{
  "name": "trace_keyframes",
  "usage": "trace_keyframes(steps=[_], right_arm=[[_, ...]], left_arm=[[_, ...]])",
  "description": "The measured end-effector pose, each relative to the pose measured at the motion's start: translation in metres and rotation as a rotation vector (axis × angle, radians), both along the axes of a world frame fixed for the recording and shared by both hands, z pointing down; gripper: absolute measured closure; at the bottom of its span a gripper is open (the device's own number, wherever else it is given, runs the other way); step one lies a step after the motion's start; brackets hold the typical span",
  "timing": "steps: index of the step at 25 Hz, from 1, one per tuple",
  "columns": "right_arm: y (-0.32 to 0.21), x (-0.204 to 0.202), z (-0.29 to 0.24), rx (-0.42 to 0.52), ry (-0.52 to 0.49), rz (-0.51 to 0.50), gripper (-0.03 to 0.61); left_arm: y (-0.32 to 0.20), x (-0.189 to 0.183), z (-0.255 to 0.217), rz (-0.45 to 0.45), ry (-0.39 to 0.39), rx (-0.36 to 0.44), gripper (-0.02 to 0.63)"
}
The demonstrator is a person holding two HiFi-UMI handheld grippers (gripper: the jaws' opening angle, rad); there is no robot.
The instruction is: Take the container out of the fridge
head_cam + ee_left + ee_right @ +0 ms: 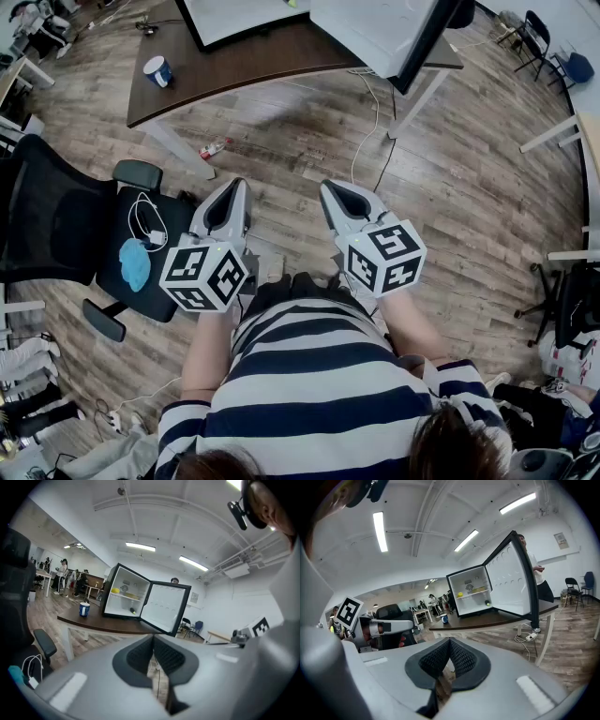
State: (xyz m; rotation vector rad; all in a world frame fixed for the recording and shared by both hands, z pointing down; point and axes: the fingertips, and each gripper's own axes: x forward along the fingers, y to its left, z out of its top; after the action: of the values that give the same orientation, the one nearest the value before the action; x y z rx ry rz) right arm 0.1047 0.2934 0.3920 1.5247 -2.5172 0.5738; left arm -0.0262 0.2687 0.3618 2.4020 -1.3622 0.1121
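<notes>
A small fridge [125, 596] stands on a dark brown table [108, 623], with its door [165, 608] swung wide open. On its upper shelf I see a yellow item [115, 590] beside a clear container [124, 588]. A small greenish thing [132, 611] lies on the fridge floor. In the right gripper view the same fridge [472, 595] and door [513, 581] are ahead, well out of reach. My left gripper [232, 187] and right gripper [339, 190] hover side by side over the floor. Both are shut and hold nothing.
A blue and white cup [157, 70] stands on the table [253, 70] left of the fridge. A black office chair [89, 239] carrying a cable and a blue cloth is close on my left. A person [534, 571] stands behind the fridge door. A white cable [370, 131] trails across the wooden floor.
</notes>
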Motion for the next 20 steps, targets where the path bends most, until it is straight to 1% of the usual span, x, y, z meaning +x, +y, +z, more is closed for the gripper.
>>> trace_keyframes(steps=[5, 8, 12, 16, 20], right_arm=[[-0.006, 0.008, 0.005, -0.013, -0.034, 0.005, 0.586], [0.000, 0.012, 0.006, -0.023, -0.034, -0.006, 0.586], [0.003, 0.015, 0.007, -0.020, -0.030, -0.026, 0.586], [0.004, 0.016, 0.010, -0.028, -0.029, -0.030, 0.586], [-0.006, 0.013, 0.008, -0.032, -0.031, -0.044, 0.586]], left_arm=[[-0.005, 0.006, 0.007, -0.006, 0.009, 0.000, 0.614], [0.000, 0.013, 0.009, -0.006, 0.018, -0.011, 0.614], [0.004, 0.018, 0.008, -0.014, 0.011, -0.001, 0.614], [0.006, 0.017, 0.009, -0.025, -0.001, 0.000, 0.614], [-0.005, 0.014, 0.007, -0.032, -0.005, -0.007, 0.614]])
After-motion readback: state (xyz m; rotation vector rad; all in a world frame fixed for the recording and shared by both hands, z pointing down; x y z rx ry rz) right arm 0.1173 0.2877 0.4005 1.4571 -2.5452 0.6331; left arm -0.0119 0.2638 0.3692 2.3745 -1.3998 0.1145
